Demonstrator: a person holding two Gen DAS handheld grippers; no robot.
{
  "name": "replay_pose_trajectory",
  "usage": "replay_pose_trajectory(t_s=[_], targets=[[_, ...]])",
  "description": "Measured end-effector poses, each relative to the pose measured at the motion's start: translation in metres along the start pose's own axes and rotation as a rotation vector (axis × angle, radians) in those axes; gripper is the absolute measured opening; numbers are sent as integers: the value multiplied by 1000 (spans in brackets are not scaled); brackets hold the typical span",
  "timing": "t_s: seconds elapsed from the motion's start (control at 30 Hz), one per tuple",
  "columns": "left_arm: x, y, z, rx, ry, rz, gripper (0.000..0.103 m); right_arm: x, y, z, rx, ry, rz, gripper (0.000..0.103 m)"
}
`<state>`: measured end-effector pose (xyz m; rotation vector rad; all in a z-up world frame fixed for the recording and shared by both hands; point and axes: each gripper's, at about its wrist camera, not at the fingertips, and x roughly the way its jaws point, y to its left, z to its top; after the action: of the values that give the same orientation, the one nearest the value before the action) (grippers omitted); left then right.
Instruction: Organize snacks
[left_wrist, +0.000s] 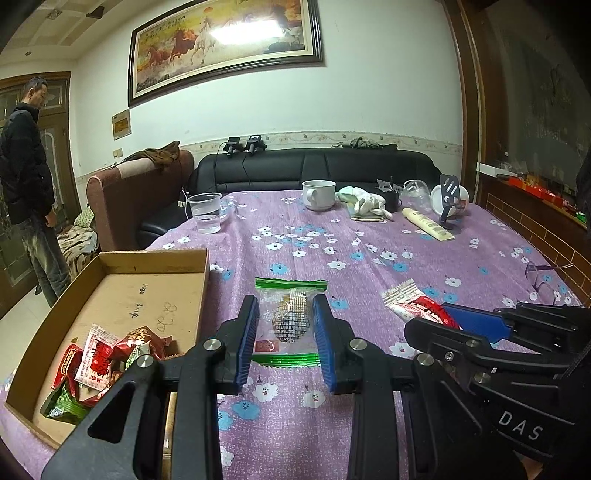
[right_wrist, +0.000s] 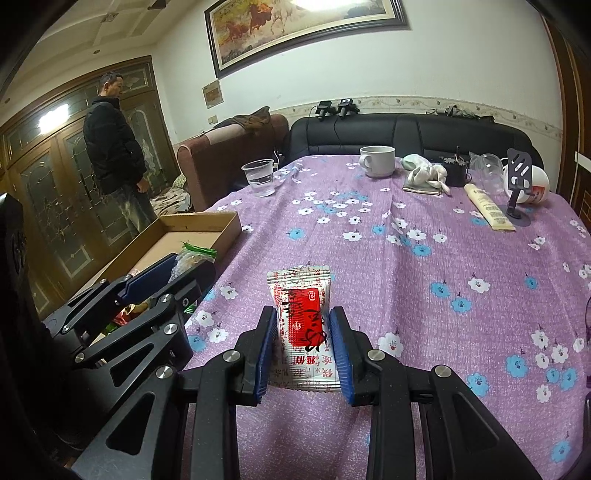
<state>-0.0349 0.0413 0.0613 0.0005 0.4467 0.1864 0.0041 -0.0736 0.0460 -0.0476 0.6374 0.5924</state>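
My left gripper (left_wrist: 284, 306) is shut on a clear snack packet with green sealed ends (left_wrist: 290, 321), held over the purple flowered tablecloth (left_wrist: 369, 240). It also shows in the right wrist view (right_wrist: 194, 258), near the box. My right gripper (right_wrist: 303, 317) is shut on a red-and-white snack packet (right_wrist: 303, 317), which also shows in the left wrist view (left_wrist: 413, 304). A shallow cardboard box (left_wrist: 122, 295) lies at the left with several red, white and green snack packets (left_wrist: 99, 362) in its near end.
At the table's far side stand a plastic cup of water (left_wrist: 205, 212), a white mug (left_wrist: 318, 194), a white cloth (left_wrist: 364, 201), a cream tube (left_wrist: 426, 223) and a phone stand (left_wrist: 448, 201). Glasses (left_wrist: 543, 275) lie at the right edge. A man (left_wrist: 27, 177) stands at the left.
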Motion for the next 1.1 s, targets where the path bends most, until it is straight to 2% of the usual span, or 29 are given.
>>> replay_pose_trajectory(t_s=[0.8,1.0,1.1], targets=[[-13,9,1,-22,-28,5,28,-5,9,-2,-52,-36,-10,30],[-20,35,0,-78,-5,-1,28,-5,12,-1,-65,-44,-14,30],[-24,61,2,-112,1,33,28,-6,12,2,-42,-36,5,30]])
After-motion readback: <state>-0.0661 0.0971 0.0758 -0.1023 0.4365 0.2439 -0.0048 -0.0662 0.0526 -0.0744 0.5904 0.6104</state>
